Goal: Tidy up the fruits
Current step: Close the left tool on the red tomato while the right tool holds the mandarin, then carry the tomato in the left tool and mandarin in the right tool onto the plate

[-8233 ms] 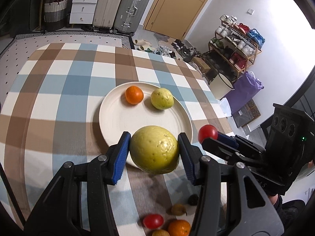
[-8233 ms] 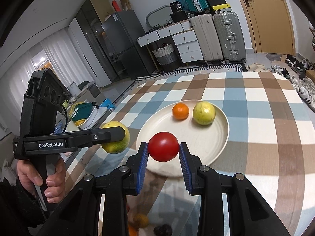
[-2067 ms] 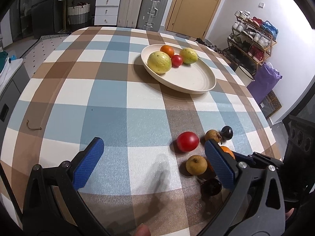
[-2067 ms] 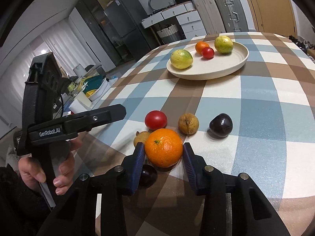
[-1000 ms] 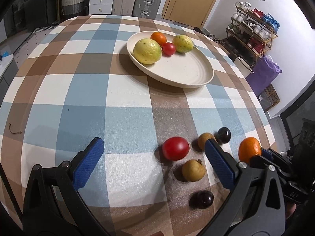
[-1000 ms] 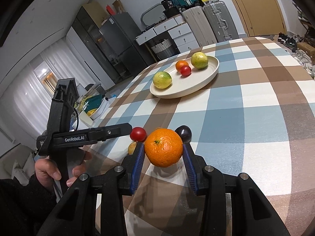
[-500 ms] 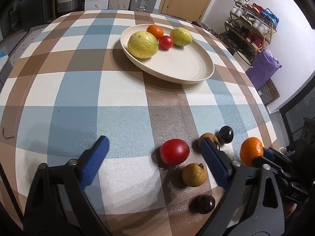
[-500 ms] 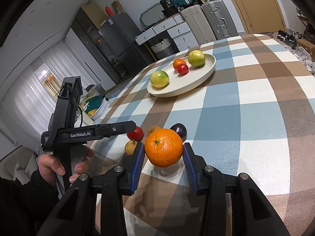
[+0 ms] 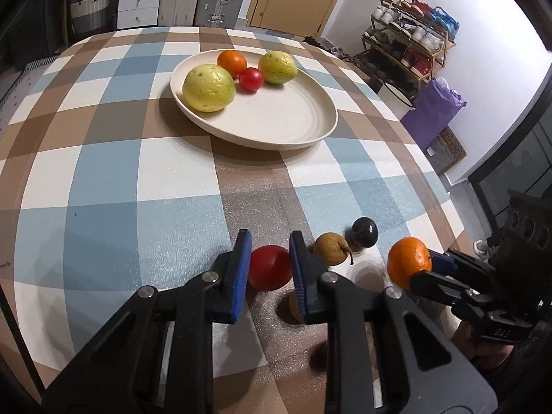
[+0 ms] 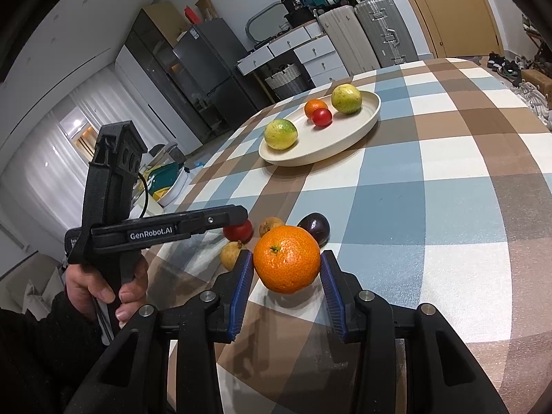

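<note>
My left gripper [image 9: 268,266] is shut on a red tomato [image 9: 269,267] that rests on the checked tablecloth near the front edge. My right gripper [image 10: 286,277] is shut on an orange [image 10: 287,258] and holds it above the cloth; it also shows in the left wrist view [image 9: 408,262]. A cream plate [image 9: 296,120] farther back holds a large yellow-green fruit [image 9: 208,88], a small orange [image 9: 232,62], a small tomato [image 9: 251,79] and a yellow-green fruit [image 9: 277,68].
A brown fruit [image 9: 330,248] and a dark plum [image 9: 364,230] lie on the cloth just right of the left gripper. Another brown fruit [image 10: 232,254] lies close by, partly hidden behind the fingers. The table's right edge [image 9: 445,186] drops off toward a shoe rack [image 9: 410,51].
My left gripper has moved down and forward and closed from wide open onto the red tomato. My right gripper still holds the orange, lifted off the cloth about a second ago.
</note>
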The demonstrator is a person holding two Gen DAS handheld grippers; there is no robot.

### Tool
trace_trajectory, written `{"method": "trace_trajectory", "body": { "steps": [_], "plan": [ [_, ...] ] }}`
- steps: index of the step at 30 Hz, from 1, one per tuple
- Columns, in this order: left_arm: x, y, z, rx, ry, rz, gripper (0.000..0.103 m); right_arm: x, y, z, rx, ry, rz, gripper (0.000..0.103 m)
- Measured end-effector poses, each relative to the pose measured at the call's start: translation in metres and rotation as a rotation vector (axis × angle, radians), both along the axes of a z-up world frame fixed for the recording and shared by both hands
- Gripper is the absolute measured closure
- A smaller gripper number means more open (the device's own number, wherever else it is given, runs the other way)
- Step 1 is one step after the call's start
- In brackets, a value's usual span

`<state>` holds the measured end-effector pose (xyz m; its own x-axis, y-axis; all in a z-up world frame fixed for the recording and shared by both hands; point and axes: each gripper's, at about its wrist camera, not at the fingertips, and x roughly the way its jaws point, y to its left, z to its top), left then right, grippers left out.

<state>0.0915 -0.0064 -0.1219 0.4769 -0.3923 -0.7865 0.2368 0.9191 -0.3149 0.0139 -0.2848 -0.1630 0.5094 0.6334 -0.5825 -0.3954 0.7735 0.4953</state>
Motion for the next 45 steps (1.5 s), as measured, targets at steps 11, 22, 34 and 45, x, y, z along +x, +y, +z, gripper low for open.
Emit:
{"method": "trace_trajectory", "body": {
  "steps": [11,22,34,45],
  "plan": [
    [-0.002,0.002,0.0,0.0,0.003,0.006,0.078,0.002,-0.003,-0.001,0.001,0.009,-0.003,0.063],
    [-0.006,-0.016,-0.011,0.025,0.032,-0.055,0.078,0.003,-0.004,-0.002,0.006,0.007,-0.003,0.063],
    [-0.005,-0.011,0.006,0.024,-0.006,-0.048,0.079,0.005,-0.003,0.002,0.002,-0.002,0.0,0.062],
    [0.025,-0.015,0.049,0.006,-0.075,-0.073,0.078,0.039,0.006,0.04,-0.037,-0.102,0.034,0.062]
  ]
}}
